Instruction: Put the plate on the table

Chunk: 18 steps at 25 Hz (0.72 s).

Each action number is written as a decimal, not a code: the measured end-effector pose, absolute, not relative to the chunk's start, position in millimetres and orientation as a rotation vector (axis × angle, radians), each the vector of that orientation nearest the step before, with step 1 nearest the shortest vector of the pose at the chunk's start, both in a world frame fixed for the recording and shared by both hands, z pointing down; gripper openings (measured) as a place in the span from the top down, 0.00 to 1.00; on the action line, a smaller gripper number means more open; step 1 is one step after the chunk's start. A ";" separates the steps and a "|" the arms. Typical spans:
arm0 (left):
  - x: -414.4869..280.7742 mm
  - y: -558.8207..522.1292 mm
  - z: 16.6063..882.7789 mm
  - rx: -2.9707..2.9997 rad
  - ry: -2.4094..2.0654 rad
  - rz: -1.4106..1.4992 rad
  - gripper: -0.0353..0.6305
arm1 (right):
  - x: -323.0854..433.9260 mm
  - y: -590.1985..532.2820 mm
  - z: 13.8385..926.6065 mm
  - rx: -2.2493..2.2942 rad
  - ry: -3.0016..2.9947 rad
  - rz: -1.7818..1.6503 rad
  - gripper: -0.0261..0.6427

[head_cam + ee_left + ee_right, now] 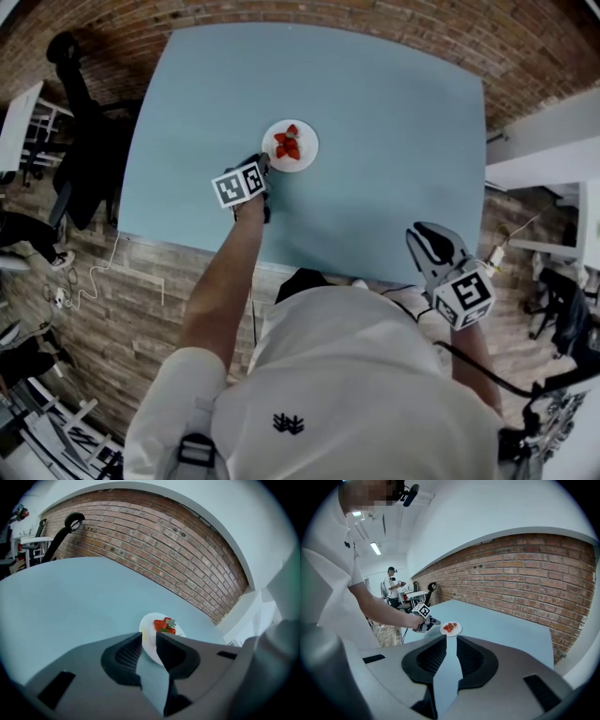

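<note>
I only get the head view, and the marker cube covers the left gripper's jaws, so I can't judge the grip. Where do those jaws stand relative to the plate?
Observer: On the left gripper, the jaws stand a little apart with the near rim of the plate in the gap. Whether they pinch it, I cannot tell.
Operator: Is the plate lying flat?
Observer: From the right side it appears flat on the table, with no tilt visible.
Operator: And the other one?
Observer: The right gripper has its jaws slightly apart, with nothing between them, only tabletop through the gap.
</note>
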<state>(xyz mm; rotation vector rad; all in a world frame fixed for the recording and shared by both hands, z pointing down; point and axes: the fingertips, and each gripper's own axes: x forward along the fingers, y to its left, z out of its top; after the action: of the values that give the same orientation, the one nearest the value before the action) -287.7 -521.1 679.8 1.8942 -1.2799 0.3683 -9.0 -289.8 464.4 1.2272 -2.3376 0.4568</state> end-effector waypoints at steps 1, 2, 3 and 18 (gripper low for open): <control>-288.6 -517.2 674.2 1.904 -1.289 0.365 0.83 | -7.8 -288.2 464.6 1.217 -2.347 0.454 0.88; -288.6 -512.5 668.3 1.914 -1.298 0.359 0.83 | -5.9 -286.7 464.3 1.207 -2.357 0.448 0.88; -287.5 -506.7 662.4 1.922 -1.305 0.349 0.83 | -3.4 -285.1 463.7 1.196 -2.368 0.440 0.88; -232.0 -347.2 545.5 2.091 -1.347 0.188 0.83 | 36.2 -244.3 458.9 0.974 -2.568 0.334 0.88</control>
<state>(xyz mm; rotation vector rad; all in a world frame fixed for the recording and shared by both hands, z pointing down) -232.0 -347.2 545.5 2.0907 -1.3469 0.1875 36.2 -244.3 458.9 0.9743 -2.5679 0.3342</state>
